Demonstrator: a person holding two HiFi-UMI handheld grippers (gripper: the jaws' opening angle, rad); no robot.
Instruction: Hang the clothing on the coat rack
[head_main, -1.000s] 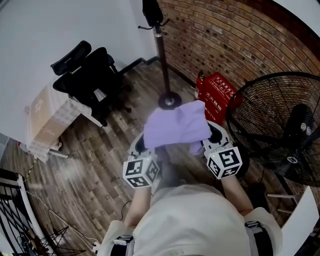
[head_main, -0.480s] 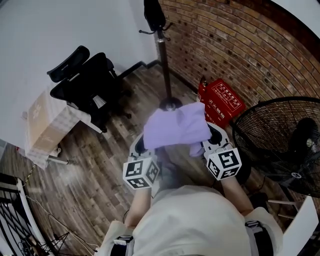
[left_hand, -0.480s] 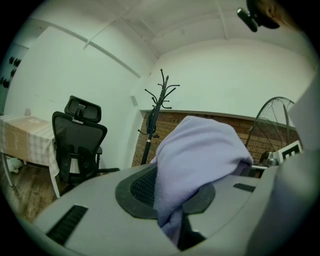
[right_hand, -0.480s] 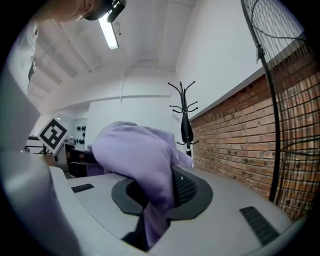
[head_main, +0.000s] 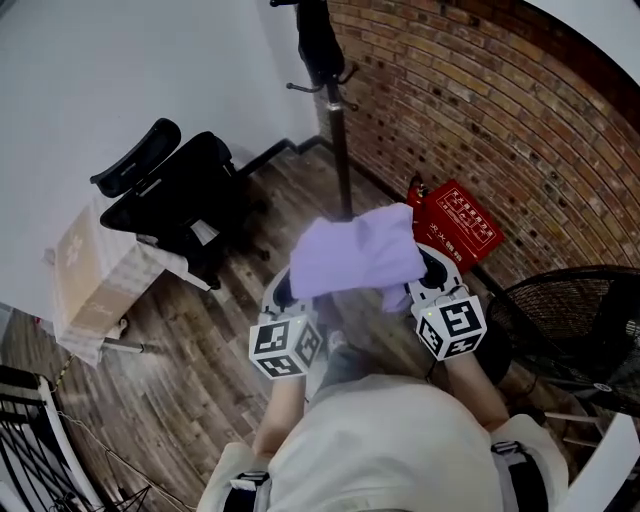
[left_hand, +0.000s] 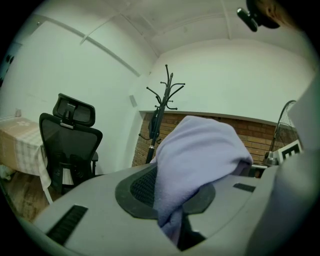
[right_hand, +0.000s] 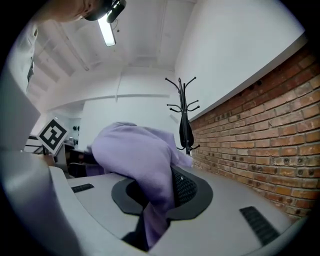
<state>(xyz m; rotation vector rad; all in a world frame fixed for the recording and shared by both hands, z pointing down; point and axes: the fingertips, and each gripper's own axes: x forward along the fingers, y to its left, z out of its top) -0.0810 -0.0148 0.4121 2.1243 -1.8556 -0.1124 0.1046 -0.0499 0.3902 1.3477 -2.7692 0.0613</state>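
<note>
The garment (head_main: 355, 250), a pale purple piece of clothing, is held bunched up off the floor (head_main: 200, 340) in front of the person, slung between the two claws and draped over both. A fold at one side is pinched in the left claw (left_hand: 175, 202), whose jaws are drawn narrow onto the cloth. The other side is gripped in the same way by the right claw (right_hand: 155, 200).

The coat rack (head_main: 335, 110) stands ahead, well apart from the garment, in the corner where the white wall (head_main: 120, 70) meets the brick wall (head_main: 480, 110). A dark item (head_main: 318, 40) is already hung near its top, among the hooks (head_main: 300, 88).

The step in hand is judged to be the carry toward the rack; nothing of the hanging itself is done yet. For the next move, the gap must be closed, the garment lifted to hook height, and a free hook chosen away from the dark item. Since the cloth is bunched, a collar or loop would have to be opened out before either grip is let go.

The office chair (head_main: 175, 190) on the left, and the red box (head_main: 458, 222) and fan (head_main: 560, 320) on the right, are to be kept clear of.
</note>
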